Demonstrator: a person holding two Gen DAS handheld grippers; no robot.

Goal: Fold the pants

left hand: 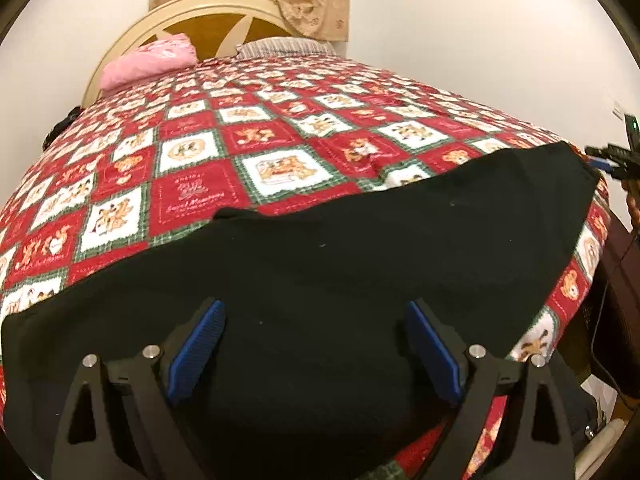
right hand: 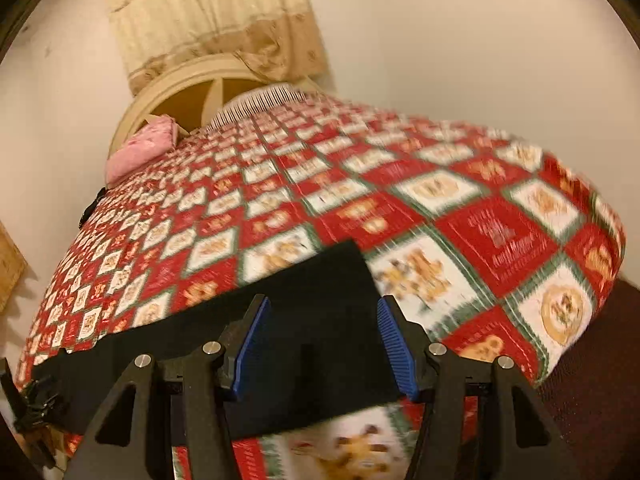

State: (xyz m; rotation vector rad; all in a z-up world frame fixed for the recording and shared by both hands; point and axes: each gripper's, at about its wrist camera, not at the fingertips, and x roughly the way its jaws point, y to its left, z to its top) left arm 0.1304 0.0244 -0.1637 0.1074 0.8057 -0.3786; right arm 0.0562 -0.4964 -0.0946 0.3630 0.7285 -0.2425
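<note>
Pants (left hand: 340, 264) lie flat along the quilt (left hand: 200, 152) edge, left gripper (left hand: 316, 352) and right gripper (right hand: 324, 348) both wide above them.

Open quilt beyond the pants, clutter only at the headboard

Past the black pants (left hand: 360, 260), the patchwork quilt (left hand: 240, 128) lies bare up to the headboard (left hand: 132, 36), where a pink pillow (left hand: 148, 60) and a striped pillow (left hand: 284, 46) block the way; beside the pants' right end, dark furniture (left hand: 616, 280) hems the bed edge.
</note>
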